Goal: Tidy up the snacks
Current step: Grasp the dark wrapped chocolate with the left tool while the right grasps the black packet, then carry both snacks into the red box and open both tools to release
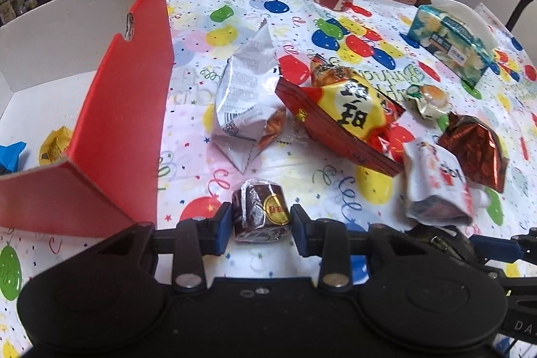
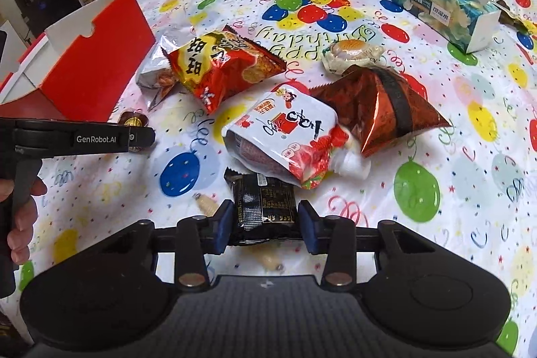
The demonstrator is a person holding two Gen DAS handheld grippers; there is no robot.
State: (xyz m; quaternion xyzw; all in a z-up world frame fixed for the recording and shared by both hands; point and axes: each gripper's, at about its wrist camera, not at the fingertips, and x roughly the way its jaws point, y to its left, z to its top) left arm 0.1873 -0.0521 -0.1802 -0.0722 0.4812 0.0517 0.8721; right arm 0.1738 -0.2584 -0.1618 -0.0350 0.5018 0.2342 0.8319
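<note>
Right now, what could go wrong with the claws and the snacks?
The left claw brackets a small brown snack beside the red box; lifting carelessly might bump its wall. The right claw is around a black packet tucked under a white pouch, which may drag along.

Tablecloth [image 2: 436, 130]: smooth plastic sheet, slight sheen, balloon print. Red box [image 1: 110, 136]: matt cardboard, white inside, raw grey cut edges. Snack bags: crinkled glossy film; far-right dark red bag [image 2: 386, 103] is metallic foil. Small round sweet [image 1: 261, 210]: shiny creased foil wrap. Black packet [image 2: 265, 207]: glossy plastic. Gripper bodies: matt black plastic.
</note>
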